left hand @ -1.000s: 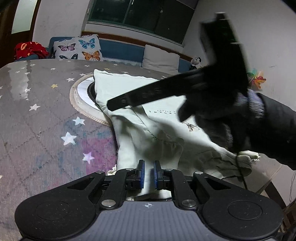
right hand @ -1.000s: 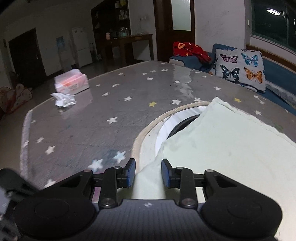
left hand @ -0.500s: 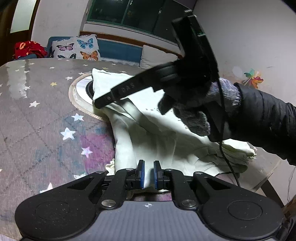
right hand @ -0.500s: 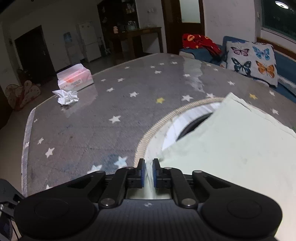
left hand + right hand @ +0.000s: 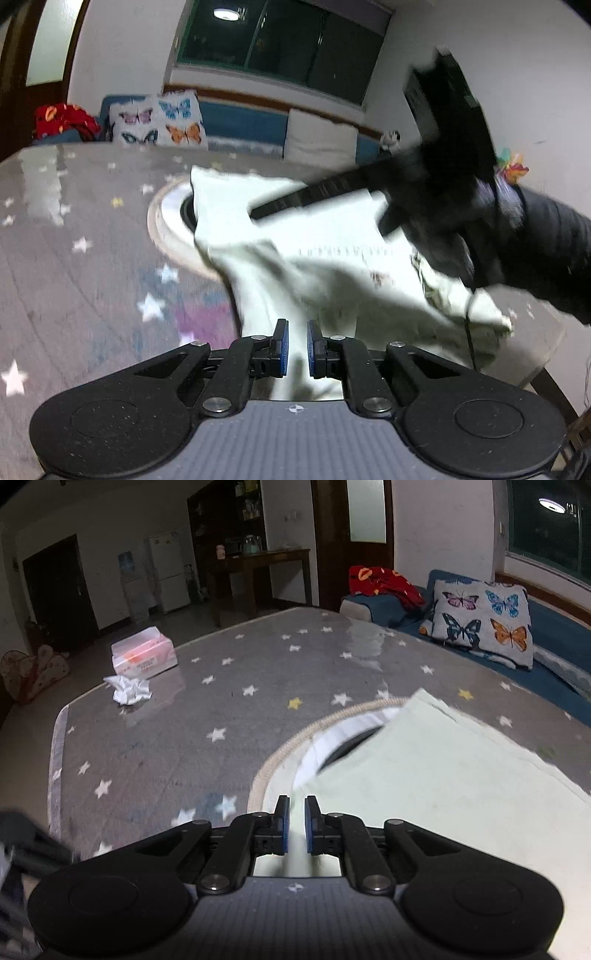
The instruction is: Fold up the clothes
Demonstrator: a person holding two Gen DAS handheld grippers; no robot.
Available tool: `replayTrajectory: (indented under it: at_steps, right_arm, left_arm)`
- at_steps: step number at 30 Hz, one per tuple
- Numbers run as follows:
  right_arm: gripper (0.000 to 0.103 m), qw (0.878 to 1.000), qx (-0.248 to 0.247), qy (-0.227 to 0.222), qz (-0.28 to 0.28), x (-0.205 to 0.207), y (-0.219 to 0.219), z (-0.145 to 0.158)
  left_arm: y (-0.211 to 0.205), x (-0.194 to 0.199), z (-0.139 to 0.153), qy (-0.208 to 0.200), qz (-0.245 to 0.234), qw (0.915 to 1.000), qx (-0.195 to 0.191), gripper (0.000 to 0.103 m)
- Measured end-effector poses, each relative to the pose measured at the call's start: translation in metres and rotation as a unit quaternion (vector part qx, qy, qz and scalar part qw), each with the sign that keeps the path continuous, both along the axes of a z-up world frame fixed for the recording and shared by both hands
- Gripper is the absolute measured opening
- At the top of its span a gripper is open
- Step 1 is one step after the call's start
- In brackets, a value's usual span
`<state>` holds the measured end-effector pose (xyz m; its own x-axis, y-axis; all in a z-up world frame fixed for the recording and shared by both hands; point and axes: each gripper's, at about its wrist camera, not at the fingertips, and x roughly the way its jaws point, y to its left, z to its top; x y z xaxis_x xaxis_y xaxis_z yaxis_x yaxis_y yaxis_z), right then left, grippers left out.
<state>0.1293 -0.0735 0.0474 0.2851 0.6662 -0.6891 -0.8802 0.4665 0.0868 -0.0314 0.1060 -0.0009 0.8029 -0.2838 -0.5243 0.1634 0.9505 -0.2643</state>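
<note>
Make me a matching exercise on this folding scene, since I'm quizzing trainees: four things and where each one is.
Things:
1. pale garment
2. crumpled tissue
3. butterfly cushion
4. red cloth

Places:
A. on the blue sofa, under the window
B. on the table beside the tissue box
C. between both grippers' jaws
D. at the sofa's end, near the door

Pairs: 1-C, 2-B, 3-A, 4-D

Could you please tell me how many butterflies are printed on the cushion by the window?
4, on the butterfly cushion: purple top left, light blue top right, dark blue bottom left, orange bottom right. Its back is hidden and may carry more.
</note>
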Motion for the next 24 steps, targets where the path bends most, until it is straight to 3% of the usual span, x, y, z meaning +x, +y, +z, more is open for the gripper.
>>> replayTrajectory:
  at_steps: [4,8,17,20,24]
  right_arm:
    - [0.008,1.000,-0.020,0.011,0.002,-0.008,-0.004,-0.017]
    - [0.009,0.999,-0.029,0.025,-0.010,-0.008,-0.007,-0.037]
    - [0.013,0.999,0.004,0.023,-0.026,-0.011,-0.025,-0.022]
    - [0.013,0.999,0.009,0.026,-0.025,-0.014,-0.026,-0.022]
    - [0.013,0.999,0.012,0.029,-0.024,-0.014,-0.023,-0.024]
  left_arm:
    - [-0.004,0.014,-0.002,0.006,0.006,0.9999,0.013,0.011]
    - [-0.001,0.019,-0.014,0.037,0.016,0.9989,0.023,0.010]
    - [0.006,0.022,0.001,0.015,0.046,0.9985,0.023,0.011]
    - [0.009,0.039,0.001,0.019,0.072,0.9970,0.022,0.021]
    - [0.018,0.055,-0.006,0.039,0.087,0.9954,0.012,0.022]
